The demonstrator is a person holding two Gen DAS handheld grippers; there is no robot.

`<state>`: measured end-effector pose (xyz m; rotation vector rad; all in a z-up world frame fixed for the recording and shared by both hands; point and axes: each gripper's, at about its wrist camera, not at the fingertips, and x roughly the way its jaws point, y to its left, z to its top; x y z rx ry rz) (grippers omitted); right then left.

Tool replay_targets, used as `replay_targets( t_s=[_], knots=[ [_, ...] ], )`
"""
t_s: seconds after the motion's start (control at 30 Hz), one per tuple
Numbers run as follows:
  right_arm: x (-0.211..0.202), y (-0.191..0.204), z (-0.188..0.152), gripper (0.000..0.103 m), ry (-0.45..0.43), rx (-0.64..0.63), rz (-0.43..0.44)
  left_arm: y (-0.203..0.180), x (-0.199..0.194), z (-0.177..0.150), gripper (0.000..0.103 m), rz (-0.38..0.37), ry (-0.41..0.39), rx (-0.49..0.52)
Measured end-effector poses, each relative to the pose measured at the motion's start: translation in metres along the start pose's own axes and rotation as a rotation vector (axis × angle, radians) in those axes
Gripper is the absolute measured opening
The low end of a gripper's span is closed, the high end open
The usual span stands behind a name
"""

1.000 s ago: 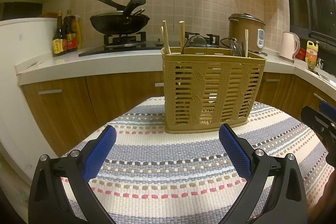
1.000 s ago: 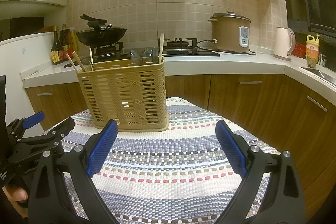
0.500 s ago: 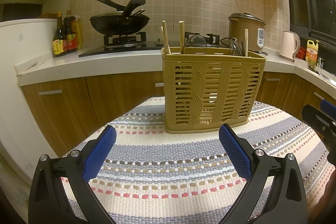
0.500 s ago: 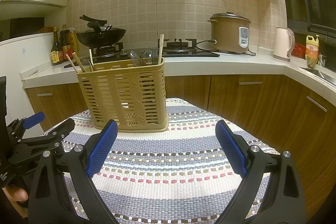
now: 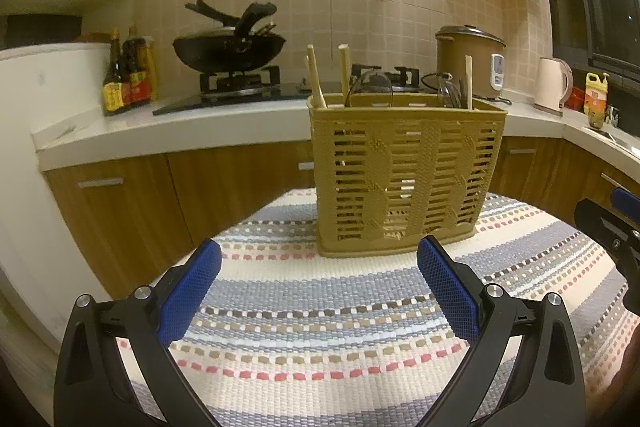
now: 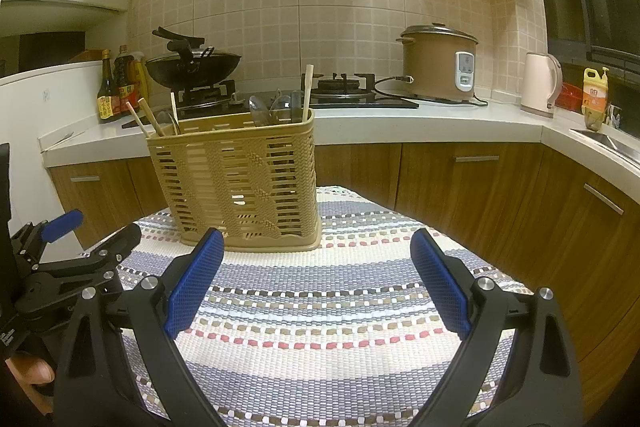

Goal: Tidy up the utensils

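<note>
A tan slatted utensil basket point(image 5: 404, 175) stands upright on a striped woven mat point(image 5: 320, 327); it also shows in the right wrist view point(image 6: 240, 183). Wooden chopsticks point(image 5: 316, 77) and metal spoons point(image 6: 264, 109) stick up out of it. My left gripper point(image 5: 320, 259) is open and empty, low over the mat in front of the basket. My right gripper point(image 6: 316, 251) is open and empty, in front of the basket's right end. The left gripper's body shows at the left edge of the right wrist view point(image 6: 72, 267).
Behind the table runs a white counter point(image 5: 200, 131) with wooden cabinets below. On it are a wok point(image 5: 230, 47) on a stove, sauce bottles point(image 5: 124, 79), a rice cooker point(image 6: 438, 63), a kettle point(image 6: 540, 85) and a yellow bottle point(image 6: 594, 95).
</note>
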<state>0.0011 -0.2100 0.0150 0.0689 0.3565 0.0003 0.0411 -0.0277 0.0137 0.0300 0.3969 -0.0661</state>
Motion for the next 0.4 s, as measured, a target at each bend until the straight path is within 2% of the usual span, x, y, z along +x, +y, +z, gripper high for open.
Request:
replay_targets(
  t_s=[0.2,0.4],
  knots=[
    [0.0003,0.0001,-0.0003,0.090,0.001,0.001,0.001,0.0016,0.0004,0.0010,0.095,0.008,0.005,-0.004],
    [0.0009,-0.0004,-0.0018,0.090,0.002,0.005,-0.001,0.0003,-0.0004,0.0007,0.095,-0.036,0.005,-0.002]
  ],
)
